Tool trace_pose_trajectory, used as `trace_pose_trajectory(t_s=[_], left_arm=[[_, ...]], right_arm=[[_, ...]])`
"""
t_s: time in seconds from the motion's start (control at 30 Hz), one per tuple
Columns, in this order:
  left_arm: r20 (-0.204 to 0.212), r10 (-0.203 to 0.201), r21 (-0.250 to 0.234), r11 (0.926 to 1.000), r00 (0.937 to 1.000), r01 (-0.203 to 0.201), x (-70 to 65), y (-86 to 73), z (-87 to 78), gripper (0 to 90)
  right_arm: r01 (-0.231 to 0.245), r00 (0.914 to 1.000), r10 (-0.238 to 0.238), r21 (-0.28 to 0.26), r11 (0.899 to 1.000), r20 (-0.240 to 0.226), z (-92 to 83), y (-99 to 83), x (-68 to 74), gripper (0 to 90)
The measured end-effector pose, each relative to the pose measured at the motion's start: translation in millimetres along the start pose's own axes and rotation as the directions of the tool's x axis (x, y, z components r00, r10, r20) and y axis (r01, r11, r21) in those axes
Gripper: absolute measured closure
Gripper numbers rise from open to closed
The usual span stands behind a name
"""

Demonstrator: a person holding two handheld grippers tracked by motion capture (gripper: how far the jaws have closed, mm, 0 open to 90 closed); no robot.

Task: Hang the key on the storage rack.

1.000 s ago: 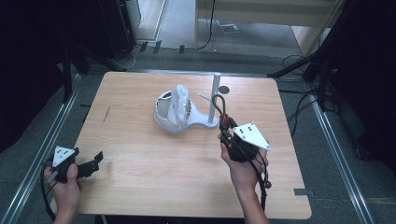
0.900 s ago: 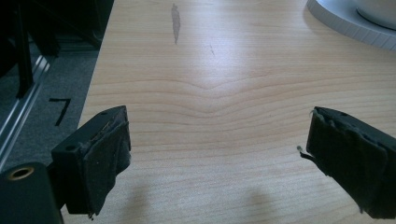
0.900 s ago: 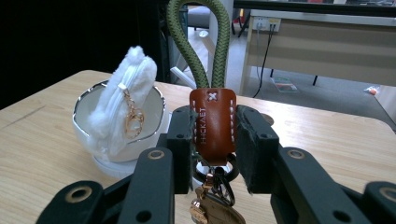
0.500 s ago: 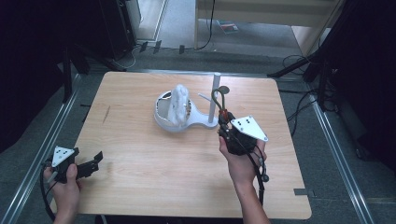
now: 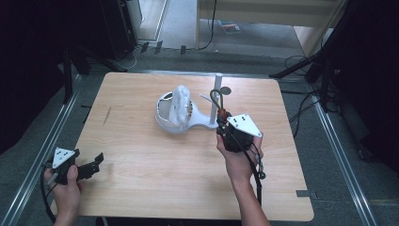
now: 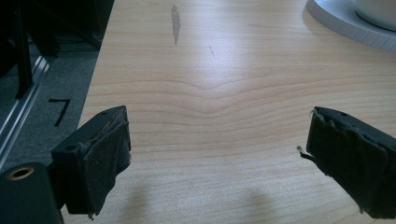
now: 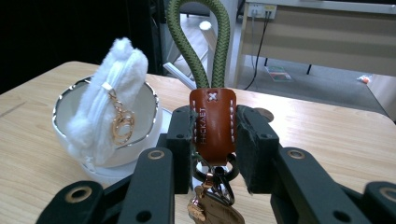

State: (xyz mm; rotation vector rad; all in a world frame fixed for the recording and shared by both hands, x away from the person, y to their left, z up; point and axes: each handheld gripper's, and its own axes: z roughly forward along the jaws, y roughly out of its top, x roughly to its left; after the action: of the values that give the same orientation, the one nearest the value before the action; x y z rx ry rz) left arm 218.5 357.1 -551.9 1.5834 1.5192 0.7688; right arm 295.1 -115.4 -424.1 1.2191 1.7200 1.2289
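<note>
Your right gripper (image 7: 212,154) is clamped on the keychain (image 7: 212,126) by its brown leather tab, likely so the green loop (image 7: 201,42) stands free above the jaws to go over the post (image 5: 216,96) just beyond. Its long axis runs upright, loop up, clasp hanging below. The white dish (image 7: 140,135) sits ahead-left. Your left gripper (image 6: 215,154) rests with jaws spread, holding nothing.

A white dish (image 5: 165,123) holds white fluff (image 5: 179,104); right gripper (image 5: 224,123) just beside it, left gripper (image 5: 96,162) well apart.
</note>
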Motion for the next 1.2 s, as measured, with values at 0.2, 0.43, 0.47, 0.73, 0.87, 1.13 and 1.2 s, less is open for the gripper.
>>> trace_pose_trajectory(t_s=[0.2, 0.43, 0.47, 0.73, 0.87, 1.13, 1.2], left_arm=[[-0.001, -0.003, 0.001, 1.0, 1.0, 0.003, 0.1, 0.0, -0.1, 7.0], [0.001, -0.003, 0.006, 1.0, 1.0, 0.003, 0.7, 0.3, 0.0, 7.0], [0.001, -0.001, 0.008, 1.0, 1.0, 0.001, 0.7, 0.3, 0.0, 7.0], [-0.002, -0.001, 0.009, 1.0, 1.0, 0.001, 0.3, 0.4, 0.4, 6.9], [-0.004, 0.003, 0.005, 1.0, 1.0, -0.003, -0.1, 0.1, 0.0, 7.0], [-0.001, 0.001, 0.005, 1.0, 1.0, -0.001, 0.5, -0.4, -1.2, 7.0], [0.002, -0.004, 0.005, 1.0, 1.0, 0.004, 1.3, -0.3, -1.2, 7.0]], right_arm=[[-0.01, 0.9999, 0.01, 0.013, 1.0, 0.005, 6.2, -1.5, -0.1, 69.7], [-0.013, 0.9997, 0.013, 0.031, 0.999, 0.02, 13.1, -4.8, -1.5, 69.6], [-0.012, 0.9997, 0.011, 0.036, 0.999, 0.022, 14.2, -5.3, -1.8, 69.7], [0.0, 0.9996, -0.002, 0.039, 0.999, 0.029, 20.6, -5.5, -2.3, 69.4], [-0.019, 0.9996, 0.018, 0.048, 0.999, 0.02, 23.1, -5.0, -7.2, 68.3], [0.004, 1.0, -0.004, 0.07, 0.998, -0.003, 25.9, -9.4, -7.2, 45.7], [0.015, 0.9999, -0.015, 0.061, 0.998, 0.007, 24.2, -8.4, -6.1, 44.1]])
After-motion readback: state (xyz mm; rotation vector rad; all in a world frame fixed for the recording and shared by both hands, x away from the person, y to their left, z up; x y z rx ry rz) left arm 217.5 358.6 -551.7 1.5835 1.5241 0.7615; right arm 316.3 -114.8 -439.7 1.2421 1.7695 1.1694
